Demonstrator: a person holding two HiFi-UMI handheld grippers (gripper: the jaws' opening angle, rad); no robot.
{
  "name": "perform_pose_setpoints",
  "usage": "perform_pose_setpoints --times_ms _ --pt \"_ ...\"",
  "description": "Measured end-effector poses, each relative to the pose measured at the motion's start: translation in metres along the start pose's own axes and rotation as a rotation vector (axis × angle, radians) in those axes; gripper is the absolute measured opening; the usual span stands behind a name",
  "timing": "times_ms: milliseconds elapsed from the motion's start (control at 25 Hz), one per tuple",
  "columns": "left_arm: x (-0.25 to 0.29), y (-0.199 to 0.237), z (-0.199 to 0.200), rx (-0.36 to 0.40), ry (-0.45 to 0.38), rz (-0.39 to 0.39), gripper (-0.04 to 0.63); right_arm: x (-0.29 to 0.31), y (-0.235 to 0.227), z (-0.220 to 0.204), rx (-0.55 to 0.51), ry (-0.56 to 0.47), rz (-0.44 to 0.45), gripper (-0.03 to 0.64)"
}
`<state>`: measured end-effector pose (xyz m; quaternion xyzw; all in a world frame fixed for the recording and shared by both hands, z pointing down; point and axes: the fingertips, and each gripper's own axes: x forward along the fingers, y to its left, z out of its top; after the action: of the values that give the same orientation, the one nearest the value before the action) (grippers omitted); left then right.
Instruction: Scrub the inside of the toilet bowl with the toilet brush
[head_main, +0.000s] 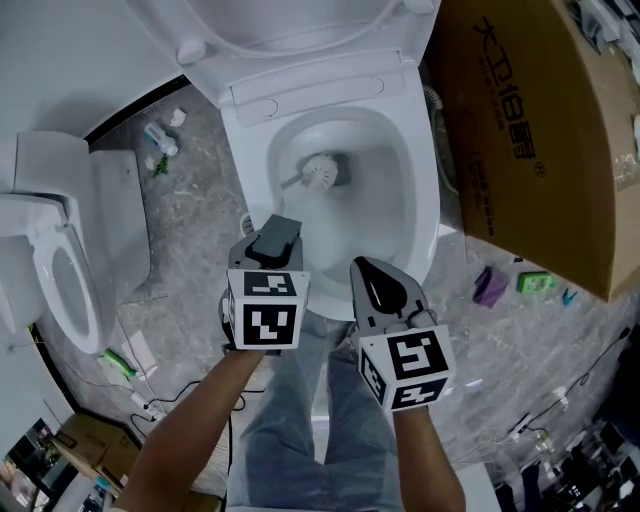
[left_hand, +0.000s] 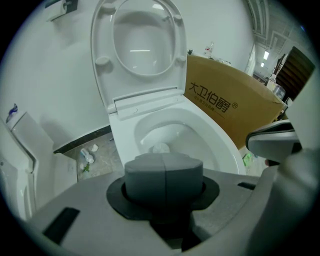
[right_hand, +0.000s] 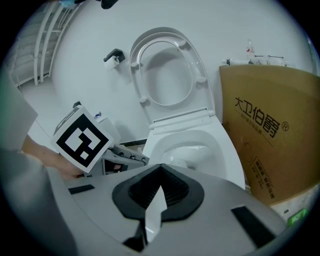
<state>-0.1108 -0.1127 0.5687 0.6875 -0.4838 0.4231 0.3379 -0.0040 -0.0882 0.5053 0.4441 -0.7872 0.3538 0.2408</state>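
Note:
The white toilet (head_main: 425, 190) stands with lid and seat (left_hand: 137, 45) raised. The toilet brush (head_main: 322, 170) lies loose inside the bowl, its white head near the drain and its handle leaning toward the bowl's left wall. Its head also shows in the left gripper view as the brush (left_hand: 160, 148). My left gripper (head_main: 276, 240) hovers over the bowl's front rim, its grey pads (left_hand: 150, 175) pressed together on nothing. To its right and slightly nearer me, my right gripper (head_main: 384, 285) is shut and empty, with only a thin sliver between its black pads (right_hand: 175, 187). Neither touches the brush.
A large cardboard box (head_main: 530, 130) stands tight against the toilet's right side. A second white toilet (head_main: 60, 270) sits at the left. Litter lies on the grey floor: a bottle (head_main: 160, 140), a purple cloth (head_main: 490, 287), a green item (head_main: 535, 283) and cables (head_main: 150, 400).

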Motion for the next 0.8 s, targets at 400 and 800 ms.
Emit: perform_pose_setpoints --times_ms 400,800 --pt "-0.015 -0.021 -0.042 -0.006 0.040 -0.025 0.150 -0.015 -0.002 -0.005 -0.012 -0.008 -0.003 -0.002" --pt "-0.011 -0.058 -0.064 -0.011 0.074 -0.084 0.150 -0.025 -0.007 -0.012 -0.014 -0.004 -0.016 -0.002"
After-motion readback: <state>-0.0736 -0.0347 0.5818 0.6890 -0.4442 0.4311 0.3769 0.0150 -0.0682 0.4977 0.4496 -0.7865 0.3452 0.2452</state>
